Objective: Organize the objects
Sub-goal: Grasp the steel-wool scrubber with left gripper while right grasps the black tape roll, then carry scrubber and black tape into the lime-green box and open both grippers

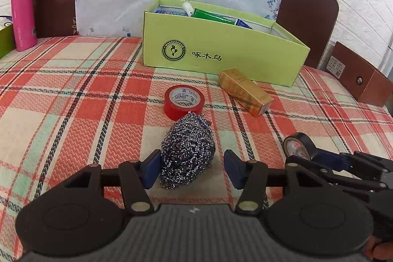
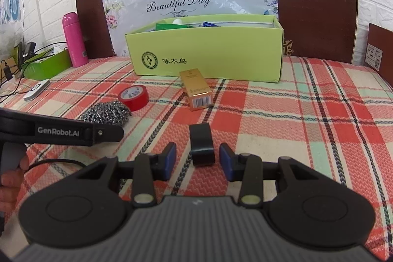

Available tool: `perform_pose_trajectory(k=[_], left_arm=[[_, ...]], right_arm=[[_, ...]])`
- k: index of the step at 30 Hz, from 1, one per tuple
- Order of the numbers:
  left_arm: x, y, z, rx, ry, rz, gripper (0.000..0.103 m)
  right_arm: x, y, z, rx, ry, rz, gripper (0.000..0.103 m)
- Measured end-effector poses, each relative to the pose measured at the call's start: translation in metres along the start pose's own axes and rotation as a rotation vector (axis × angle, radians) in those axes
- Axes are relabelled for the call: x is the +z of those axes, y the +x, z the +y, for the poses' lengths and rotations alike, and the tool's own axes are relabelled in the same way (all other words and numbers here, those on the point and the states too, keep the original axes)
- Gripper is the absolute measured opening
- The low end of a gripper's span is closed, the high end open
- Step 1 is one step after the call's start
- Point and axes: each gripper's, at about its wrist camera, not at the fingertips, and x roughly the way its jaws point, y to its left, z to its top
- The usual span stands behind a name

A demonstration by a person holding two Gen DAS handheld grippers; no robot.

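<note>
Both tongs stand apart around their targets without clamping: the left tongs (image 1: 189,170) bracket the steel-wool scourer (image 1: 188,151), one blue pad touching or nearly touching its side and the other clear of it, while the right tongs (image 2: 197,161) straddle the black tape roll (image 2: 202,144), which stands on edge with a gap on either side. All of it lies on the plaid bedspread (image 1: 73,102), not a firm surface — so pressing down could sink the pads into the cloth and snag it. On edge, the black roll could probably tip or roll off if one pad meets it first; the springy scourer might squash and slip, or catch the red tape roll (image 1: 184,102) touching its far side. Ahead, the green box (image 1: 221,53) sits open-topped and already partly filled, with the gold carton (image 1: 245,92) lying just before its front wall. Both handles work close together, so a collision looks possible; open bedspread lies to the right.
</note>
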Motion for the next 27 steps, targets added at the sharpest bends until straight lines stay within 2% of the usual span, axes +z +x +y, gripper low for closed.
perform_pose_trajectory(k=[6, 7, 10, 13, 14, 17, 20, 27], left_arm=[[-0.001, 0.000, -0.003, 0.016, 0.003, 0.008, 0.057], [-0.001, 0.001, -0.004, 0.022, 0.007, 0.008, 0.055], [-0.001, 0.000, -0.004, 0.033, 0.010, 0.008, 0.042], [-0.002, -0.002, -0.003, 0.033, -0.011, 0.004, 0.037], [-0.001, -0.004, -0.002, 0.030, -0.018, 0.002, 0.035], [-0.001, -0.008, -0.004, 0.010, -0.029, -0.003, 0.033], [0.002, -0.017, -0.016, -0.018, 0.006, -0.011, 0.033], [0.028, -0.039, -0.040, -0.090, 0.071, -0.091, 0.033]], right_arm=[[-0.001, 0.002, -0.001, 0.003, 0.003, 0.002, 0.038], [-0.001, 0.002, -0.001, 0.004, 0.003, 0.002, 0.038], [-0.001, 0.003, -0.002, 0.015, 0.006, 0.004, 0.037], [-0.002, 0.002, -0.003, 0.039, 0.010, -0.002, 0.018], [-0.002, 0.001, -0.003, 0.049, 0.014, -0.007, 0.018], [-0.003, -0.003, -0.006, 0.069, 0.029, -0.027, 0.018], [-0.003, -0.008, -0.011, 0.087, 0.054, -0.052, 0.018], [0.003, -0.022, -0.019, 0.111, 0.085, -0.129, 0.018]])
